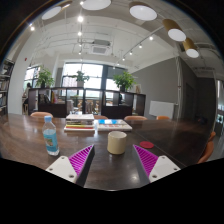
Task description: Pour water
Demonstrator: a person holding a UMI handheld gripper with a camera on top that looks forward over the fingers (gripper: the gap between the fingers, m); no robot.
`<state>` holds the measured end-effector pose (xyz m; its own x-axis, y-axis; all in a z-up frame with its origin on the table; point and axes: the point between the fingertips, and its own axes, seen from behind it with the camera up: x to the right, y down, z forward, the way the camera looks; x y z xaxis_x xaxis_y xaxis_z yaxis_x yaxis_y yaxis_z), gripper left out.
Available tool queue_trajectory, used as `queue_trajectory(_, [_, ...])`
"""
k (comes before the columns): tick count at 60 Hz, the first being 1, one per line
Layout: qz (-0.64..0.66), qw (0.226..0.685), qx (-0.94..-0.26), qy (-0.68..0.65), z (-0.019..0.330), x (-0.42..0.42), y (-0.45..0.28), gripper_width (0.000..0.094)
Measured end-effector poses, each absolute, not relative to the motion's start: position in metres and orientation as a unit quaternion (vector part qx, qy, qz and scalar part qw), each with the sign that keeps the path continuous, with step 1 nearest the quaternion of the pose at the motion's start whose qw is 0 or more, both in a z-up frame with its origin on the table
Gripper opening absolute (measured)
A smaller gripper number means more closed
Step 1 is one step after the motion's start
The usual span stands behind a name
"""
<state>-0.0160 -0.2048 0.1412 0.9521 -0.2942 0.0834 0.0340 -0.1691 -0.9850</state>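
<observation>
Dark wooden counter (30,140) carries one clear plastic water bottle (51,135) with an unreadable label, left of the spread-open, empty claw (114,160); one cream cylindrical cup (117,142) stands just ahead, between its fingers.

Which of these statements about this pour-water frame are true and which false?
1. The gripper is open with nothing between its fingers. True.
2. The water bottle lies on its side. False: it stands upright on the table.
3. The white cup stands just ahead of the fingers. True.
4. The bottle stands right of the cup. False: it stands left.
5. The gripper holds the cup. False: the cup rests on the table, beyond the fingertips.
</observation>
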Motion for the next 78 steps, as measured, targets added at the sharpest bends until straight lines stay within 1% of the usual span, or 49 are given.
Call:
queue_trajectory(7, [-0.078, 0.651, -0.755, 0.032, 0.137, -0.071, -0.188, 0.0774])
queue_trajectory(8, [-0.071, 0.653, -0.754, 0.026, 0.143, -0.072, -0.184, 0.0778])
queue_trajectory(10, [-0.054, 0.655, -0.754, 0.014, 0.130, -0.105, -0.174, 0.0782])
queue_trajectory(15, [-0.016, 0.657, -0.754, -0.015, 0.119, -0.164, -0.152, 0.0779])
queue_trajectory(16, [-0.010, 0.657, -0.754, -0.019, 0.112, -0.187, -0.144, 0.0775])
queue_trajectory(21, [0.012, 0.655, -0.755, -0.031, 0.103, -0.228, -0.117, 0.0776])
queue_trajectory(32, [0.017, 0.639, -0.768, -0.042, 0.083, -0.257, -0.062, 0.0777])
queue_trajectory(44, [0.025, 0.646, -0.762, -0.042, 0.081, -0.270, -0.016, 0.0777])
queue_trajectory(47, [0.033, 0.651, -0.758, -0.040, 0.083, -0.272, -0.007, 0.0755])
queue_trajectory(50, [0.040, 0.652, -0.757, -0.033, 0.082, -0.271, 0.000, 0.0684])
queue_trajectory(52, [0.042, 0.655, -0.754, -0.023, 0.083, -0.266, 0.003, 0.0614])
queue_trajectory(55, [0.036, 0.663, -0.748, -0.007, 0.087, -0.258, 0.006, 0.0468])
queue_trajectory(58, [0.036, 0.663, -0.748, -0.010, 0.085, -0.256, 0.009, 0.0436])
queue_trajectory(63, [0.038, 0.663, -0.747, -0.019, 0.085, -0.258, 0.010, 0.0340])
queue_trajectory(64, [0.037, 0.663, -0.747, -0.019, 0.089, -0.257, 0.010, 0.0341])
queue_trajectory(65, [0.036, 0.664, -0.747, -0.020, 0.089, -0.257, 0.011, 0.0315])
queue_trajectory(69, [0.031, 0.665, -0.746, -0.024, 0.084, -0.258, 0.013, 0.0281])
queue_trajectory(78, [0.041, 0.668, -0.743, -0.033, 0.086, -0.261, 0.012, 0.0283])
